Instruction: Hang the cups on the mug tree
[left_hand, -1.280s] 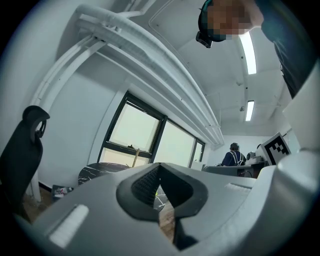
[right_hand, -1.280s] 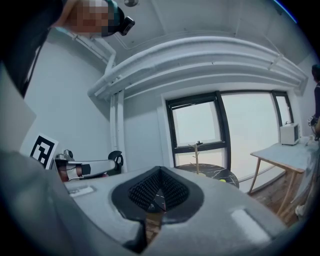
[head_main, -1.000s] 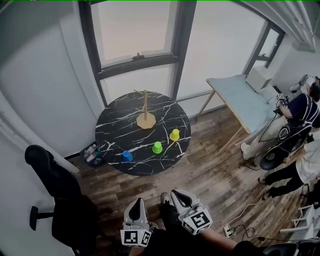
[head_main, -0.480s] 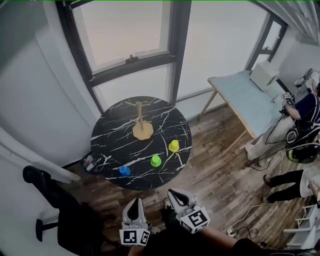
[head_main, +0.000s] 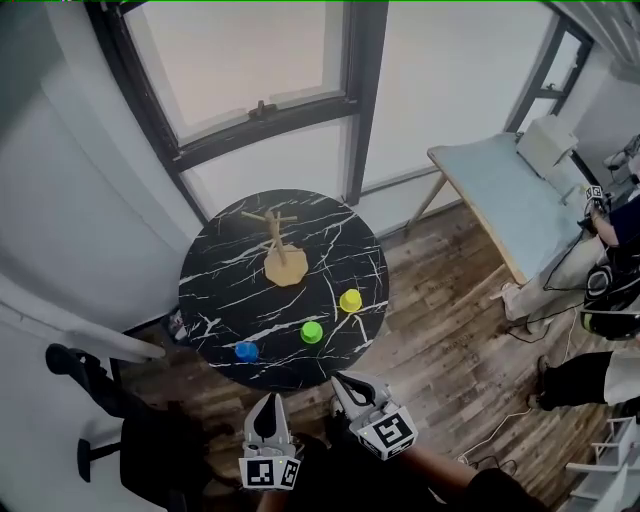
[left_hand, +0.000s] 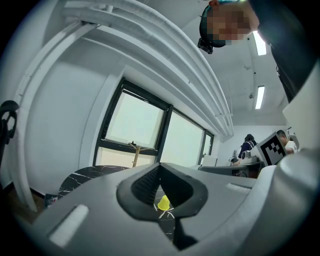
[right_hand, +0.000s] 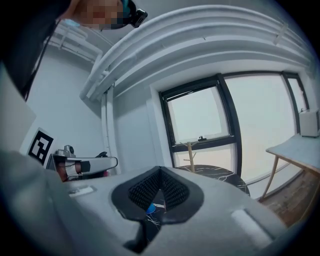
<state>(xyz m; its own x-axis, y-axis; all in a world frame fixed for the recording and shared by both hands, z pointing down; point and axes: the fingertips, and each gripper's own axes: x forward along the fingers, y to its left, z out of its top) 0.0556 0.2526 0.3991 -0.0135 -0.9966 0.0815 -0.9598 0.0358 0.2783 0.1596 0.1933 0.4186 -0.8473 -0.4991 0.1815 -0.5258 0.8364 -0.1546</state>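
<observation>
A wooden mug tree (head_main: 281, 243) stands on the far part of a round black marble table (head_main: 225, 290). Three upturned cups sit on the near part: yellow (head_main: 350, 300), green (head_main: 312, 332) and blue (head_main: 246, 351). Both grippers hover just short of the table's near edge, level and empty. My left gripper (head_main: 268, 402) is shut; between its jaws in the left gripper view the yellow cup (left_hand: 163, 203) shows, with the mug tree (left_hand: 134, 155) behind. My right gripper (head_main: 345, 384) is shut as well; its view shows the blue cup (right_hand: 150, 208) and the mug tree (right_hand: 190, 154).
A black office chair (head_main: 95, 385) stands at the lower left. A light blue desk (head_main: 500, 200) is at the right, with people (head_main: 610, 270) beside it. A small bin of items (head_main: 178, 322) sits on the wooden floor by the table's left. Large windows rise behind.
Both grippers have moved forward toward the table, which now lies closer to them in the head view. The jaws stayed shut and the cups have not moved.
</observation>
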